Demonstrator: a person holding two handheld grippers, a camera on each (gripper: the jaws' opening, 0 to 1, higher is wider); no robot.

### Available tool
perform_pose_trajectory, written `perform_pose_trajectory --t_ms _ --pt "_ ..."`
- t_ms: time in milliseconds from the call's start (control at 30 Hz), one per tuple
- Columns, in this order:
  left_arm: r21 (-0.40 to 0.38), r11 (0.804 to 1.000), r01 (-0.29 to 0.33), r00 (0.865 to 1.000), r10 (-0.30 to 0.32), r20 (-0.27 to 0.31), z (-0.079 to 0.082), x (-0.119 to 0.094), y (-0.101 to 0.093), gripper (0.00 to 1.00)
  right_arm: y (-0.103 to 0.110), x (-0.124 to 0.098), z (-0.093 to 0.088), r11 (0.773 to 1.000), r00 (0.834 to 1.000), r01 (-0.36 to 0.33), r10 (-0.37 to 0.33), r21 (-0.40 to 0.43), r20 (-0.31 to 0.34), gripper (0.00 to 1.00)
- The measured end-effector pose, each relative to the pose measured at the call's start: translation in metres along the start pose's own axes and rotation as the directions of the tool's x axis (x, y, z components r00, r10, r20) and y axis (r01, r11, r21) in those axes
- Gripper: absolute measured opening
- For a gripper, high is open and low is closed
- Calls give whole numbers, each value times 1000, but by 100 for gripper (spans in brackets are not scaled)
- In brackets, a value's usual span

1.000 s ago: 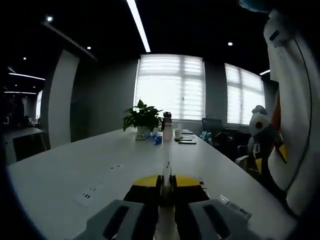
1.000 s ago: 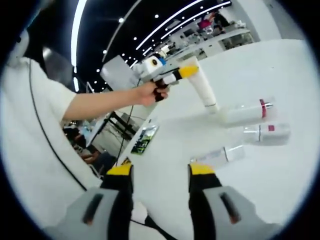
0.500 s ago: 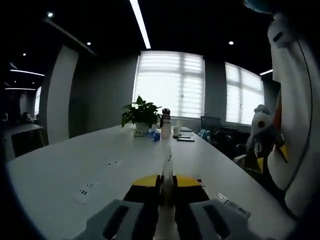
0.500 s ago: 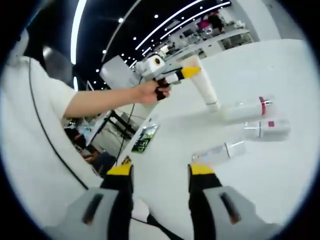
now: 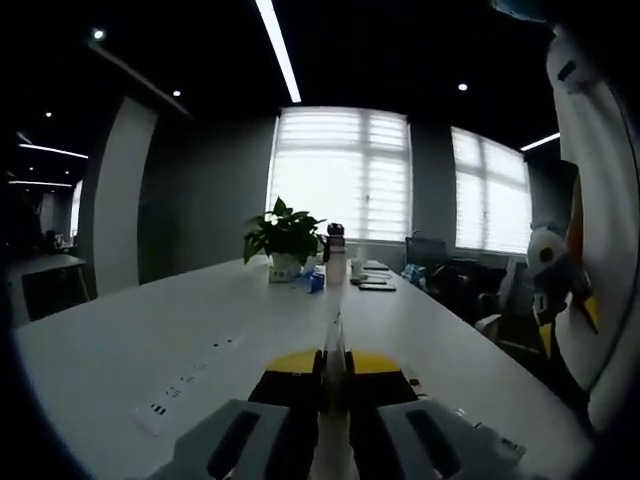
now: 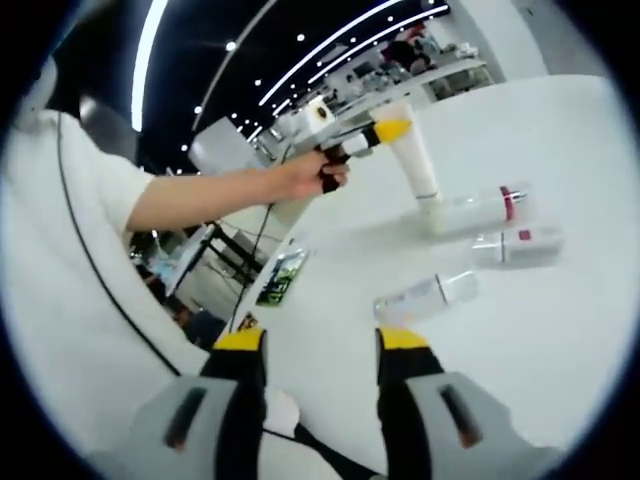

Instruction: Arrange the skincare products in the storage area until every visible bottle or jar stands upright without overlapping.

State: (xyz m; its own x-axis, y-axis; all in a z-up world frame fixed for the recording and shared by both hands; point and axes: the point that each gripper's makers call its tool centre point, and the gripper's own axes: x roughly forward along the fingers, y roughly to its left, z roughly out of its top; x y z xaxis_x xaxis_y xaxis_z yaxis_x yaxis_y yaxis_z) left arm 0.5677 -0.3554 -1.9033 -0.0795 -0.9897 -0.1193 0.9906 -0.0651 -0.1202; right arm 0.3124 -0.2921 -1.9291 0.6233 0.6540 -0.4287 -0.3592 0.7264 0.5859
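Observation:
My left gripper (image 5: 334, 358) is shut on the flat end of a white tube (image 5: 335, 335), seen edge-on between its yellow-tipped jaws. In the right gripper view a hand holds that left gripper (image 6: 391, 130) above the white table (image 6: 560, 340). The white tube (image 6: 414, 165) hangs from it, cap down, close to upright, with the cap at the table. Three bottles lie on their sides nearby: one with a red band (image 6: 480, 208), a white one with a red mark (image 6: 516, 245), and a clear one (image 6: 425, 295). My right gripper (image 6: 322, 345) is open and holds nothing, well short of the bottles.
A potted plant (image 5: 283, 238) and a dark-capped bottle (image 5: 335, 255) stand far down the long table, with sockets (image 5: 160, 408) set into its top at the left. The person's white sleeve (image 6: 90, 200) and arm cross the right gripper view. A green-printed packet (image 6: 280, 280) lies near the table's edge.
The left gripper has lifted the tube from a slant to nearly upright. The right gripper's camera has shifted slightly; the lying bottles keep their places.

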Motion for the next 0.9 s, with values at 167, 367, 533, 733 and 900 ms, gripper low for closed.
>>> perform_pose_trajectory --t_ms 167,367,533,733,900 --pt "-16 1000 -3 999 3 33 4 5 1 7 -2 -1 0 1000 1000 8 -8 1 -2 41" --pt "-23 1000 -7 999 8 43 3 -1 2 8 -3 0 0 1000 1000 10 -9 3 -5 41" --pt "-31 1000 1 999 0 33 0 -6 1 9 -3 2 -1 1000 1000 6 -6 2 -10 41" --pt "-22 1000 -5 1000 6 14 -1 -9 2 10 -1 5 2 1000 1000 0 0 -13 -16 41" --pt "-19 1000 -14 1000 14 11 3 -15 5 12 -1 4 3 1000 1000 2 -2 -23 -19 41"
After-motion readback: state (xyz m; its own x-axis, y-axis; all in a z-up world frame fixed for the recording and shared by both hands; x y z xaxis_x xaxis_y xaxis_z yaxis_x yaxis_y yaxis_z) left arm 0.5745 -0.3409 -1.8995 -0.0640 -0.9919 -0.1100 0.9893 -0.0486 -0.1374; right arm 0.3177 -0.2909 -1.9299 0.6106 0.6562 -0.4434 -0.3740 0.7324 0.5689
